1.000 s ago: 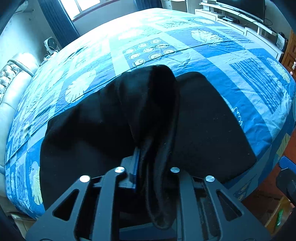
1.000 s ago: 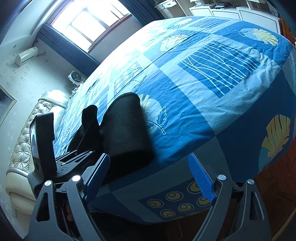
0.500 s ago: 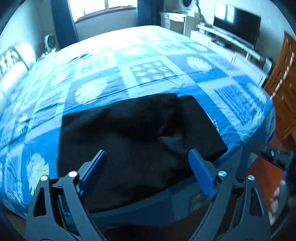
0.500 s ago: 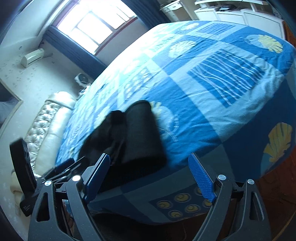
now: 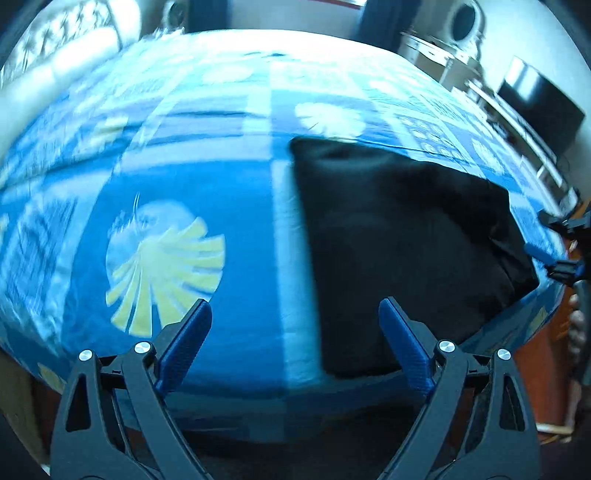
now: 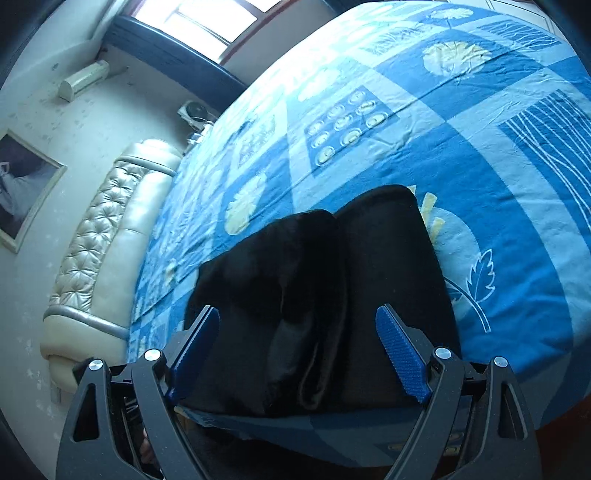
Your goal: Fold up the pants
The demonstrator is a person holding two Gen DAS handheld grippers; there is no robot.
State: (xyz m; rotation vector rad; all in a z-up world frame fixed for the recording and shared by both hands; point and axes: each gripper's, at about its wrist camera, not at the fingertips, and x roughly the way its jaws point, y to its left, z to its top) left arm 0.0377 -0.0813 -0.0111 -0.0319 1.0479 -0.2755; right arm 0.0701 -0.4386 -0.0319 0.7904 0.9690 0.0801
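The black pants [image 5: 402,240] lie folded flat on the blue patterned bed [image 5: 236,229], near its front edge. In the right wrist view the pants [image 6: 332,295] show a raised fold down their middle. My left gripper [image 5: 293,345] is open and empty, held off the bed's edge to the left of the pants. My right gripper [image 6: 297,350] is open and empty, just in front of the pants' near edge; its tips also show at the right edge of the left wrist view [image 5: 557,251].
A padded cream headboard [image 6: 107,236] runs along the bed's left side. A window [image 6: 207,14] and a framed picture [image 6: 22,181] are on the walls. A TV [image 5: 539,99] on a white cabinet stands beyond the bed's far right.
My left gripper let go of the pants, opened and swung left. The lifted fold dropped onto the pants. My right gripper moved left to face the pants.
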